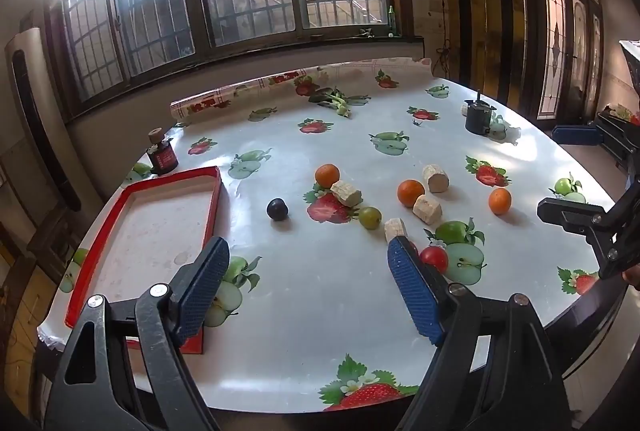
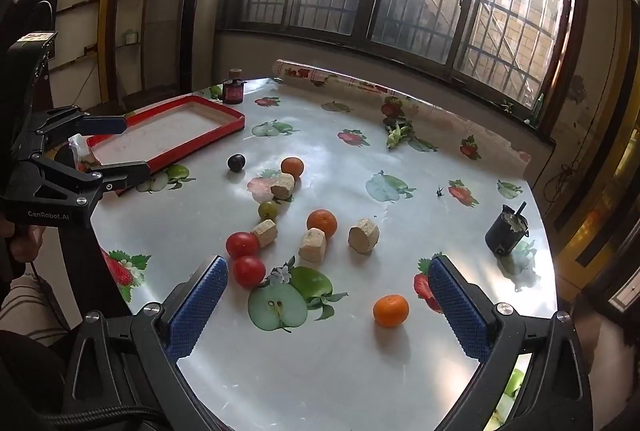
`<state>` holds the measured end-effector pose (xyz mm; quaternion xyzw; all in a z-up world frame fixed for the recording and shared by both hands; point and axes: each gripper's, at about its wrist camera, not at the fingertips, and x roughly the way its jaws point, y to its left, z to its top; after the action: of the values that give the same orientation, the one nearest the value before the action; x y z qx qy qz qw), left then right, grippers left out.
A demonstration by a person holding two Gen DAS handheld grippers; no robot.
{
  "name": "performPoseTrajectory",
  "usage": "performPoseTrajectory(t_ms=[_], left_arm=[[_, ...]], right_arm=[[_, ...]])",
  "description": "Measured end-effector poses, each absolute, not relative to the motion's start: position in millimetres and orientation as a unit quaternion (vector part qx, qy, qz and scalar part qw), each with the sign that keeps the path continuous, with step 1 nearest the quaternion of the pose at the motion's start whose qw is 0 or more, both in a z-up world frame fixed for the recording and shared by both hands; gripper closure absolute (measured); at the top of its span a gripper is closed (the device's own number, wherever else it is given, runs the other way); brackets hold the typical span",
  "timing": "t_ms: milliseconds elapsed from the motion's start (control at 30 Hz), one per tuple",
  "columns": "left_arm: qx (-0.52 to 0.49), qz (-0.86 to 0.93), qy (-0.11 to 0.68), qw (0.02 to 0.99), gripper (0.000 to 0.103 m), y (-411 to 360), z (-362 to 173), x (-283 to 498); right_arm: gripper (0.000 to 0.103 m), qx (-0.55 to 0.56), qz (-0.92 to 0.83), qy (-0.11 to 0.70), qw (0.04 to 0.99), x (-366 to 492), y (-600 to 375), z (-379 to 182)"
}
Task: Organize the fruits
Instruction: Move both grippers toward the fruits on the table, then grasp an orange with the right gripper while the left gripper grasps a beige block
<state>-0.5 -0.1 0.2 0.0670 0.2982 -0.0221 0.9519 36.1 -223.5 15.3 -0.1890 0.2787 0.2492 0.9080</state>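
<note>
Both the left tongs (image 1: pixel 308 271) and the right tongs (image 2: pixel 328 295) hang released above the table (image 2: pixel 320 383) with its fruit-print cloth, gripping nothing. 3 round orange mandarins (image 2: pixel 391 309), 2 red tomatoes (image 2: pixel 249 271), a dark plum (image 2: pixel 236 162) lie scattered; the shallow red-rimmed tray (image 2: pixel 168 129) sits apart
</note>
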Motion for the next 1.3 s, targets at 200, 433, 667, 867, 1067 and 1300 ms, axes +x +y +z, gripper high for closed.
performPoseTrajectory(t_ms=[200,433,667,867,1067,1300], left_arm=[[0.066,-0.027,0.299,0.952,0.021,-5,0,-2],[0.064,-0.034,0.303,0.95,0.021,-5,-2,-2],[0.059,-0.041,0.302,0.951,0.021,-8,-4,-2],[0.05,-0.06,0.304,0.95,0.021,-14,-9,-2],[0.011,-0.117,0.332,0.936,0.021,-27,-31,6],[0.019,-0.148,0.399,0.905,0.021,-47,-60,22]], right_arm=[[0.002,-0.187,0.243,0.28,0.91,34,-228,14],[0.002,-0.185,0.237,0.282,0.911,34,-233,13],[0.002,-0.182,0.233,0.286,0.911,37,-237,10],[0.002,-0.18,0.233,0.289,0.911,38,-237,7],[0.002,-0.173,0.23,0.304,0.908,48,-242,-4],[0.004,-0.156,0.214,0.345,0.9,75,-253,-31]])
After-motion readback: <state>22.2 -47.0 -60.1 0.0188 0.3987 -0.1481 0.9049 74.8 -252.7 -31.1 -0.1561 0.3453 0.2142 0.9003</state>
